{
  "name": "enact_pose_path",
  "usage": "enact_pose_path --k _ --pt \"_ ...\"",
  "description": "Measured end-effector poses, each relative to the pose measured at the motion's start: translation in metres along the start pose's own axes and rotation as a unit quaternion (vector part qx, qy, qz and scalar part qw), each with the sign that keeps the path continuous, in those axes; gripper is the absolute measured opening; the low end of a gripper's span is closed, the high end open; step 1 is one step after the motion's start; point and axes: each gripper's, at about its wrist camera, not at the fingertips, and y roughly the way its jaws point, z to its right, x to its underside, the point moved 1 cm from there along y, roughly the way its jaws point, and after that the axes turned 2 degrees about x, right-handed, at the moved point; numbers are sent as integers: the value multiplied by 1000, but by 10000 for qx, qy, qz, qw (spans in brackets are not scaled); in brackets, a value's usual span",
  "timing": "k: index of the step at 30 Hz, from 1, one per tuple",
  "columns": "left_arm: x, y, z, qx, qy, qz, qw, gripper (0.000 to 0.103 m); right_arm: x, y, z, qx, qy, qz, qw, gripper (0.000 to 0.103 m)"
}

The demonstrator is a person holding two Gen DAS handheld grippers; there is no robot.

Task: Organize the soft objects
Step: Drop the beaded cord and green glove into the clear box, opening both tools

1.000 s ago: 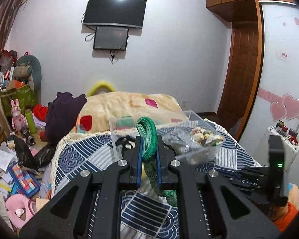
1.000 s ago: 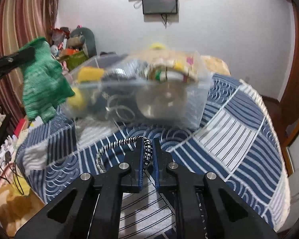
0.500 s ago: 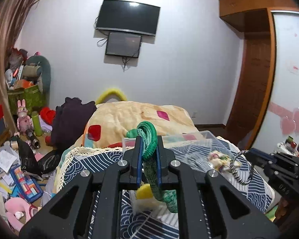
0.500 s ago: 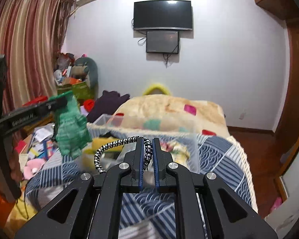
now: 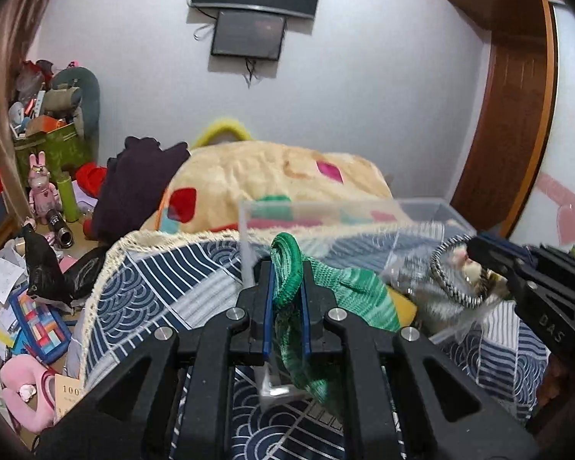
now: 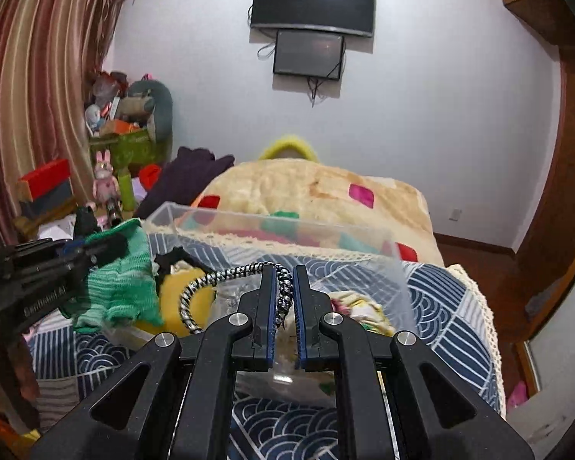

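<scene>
Partly blurred clear bin (image 6: pixel 287 230), contents indistinct.

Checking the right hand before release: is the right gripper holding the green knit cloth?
No, the right gripper is shut on the black-and-white cord.

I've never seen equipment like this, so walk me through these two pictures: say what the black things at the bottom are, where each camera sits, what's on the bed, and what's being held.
There is no robot here: a person holds a black two-finger tool in each hand, with a camera on each looking forward along its fingers. One picture is from the left gripper, shut on a green knitted cloth. The other is from the right gripper, shut on a black-and-white cord. Each tool shows in the other's picture. On the bed's blue patterned cover stands a clear plastic box holding soft items, one of them yellow. Both tools hang at the box.
</scene>
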Motion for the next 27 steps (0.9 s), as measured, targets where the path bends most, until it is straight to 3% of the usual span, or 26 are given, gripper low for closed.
enact_pose_path --k 7,9,11,13,15,18,21,27 --pt "2 3 4 37 73 -19 10000 12 8 8 -5 16 -208 -174 9996 10" --pt "1 3 1 10 53 -49 10000 22 9 5 -2 -57 -180 -204 9996 18" --pt "0 2 -2 39 22 -46 10000 25 9 2 0 -46 -153 -168 9997 36" --pt "-1 -2 -3 121 -29 -52 9999 30 9 -3 1 7 -167 -71 9998 41" --pt "-2 -7 -2 54 -23 16 10000 44 7 -12 3 -4 -170 17 9999 42" --pt "-6 -17 0 95 15 165 9998 49 4 -24 7 -43 -131 142 9998 42" --pt "-10 -34 3 192 4 316 9993 52 1 -36 9 -102 -64 282 9995 48" --pt "-14 -72 13 386 46 638 9972 53 -3 -72 12 -283 23 659 9974 49"
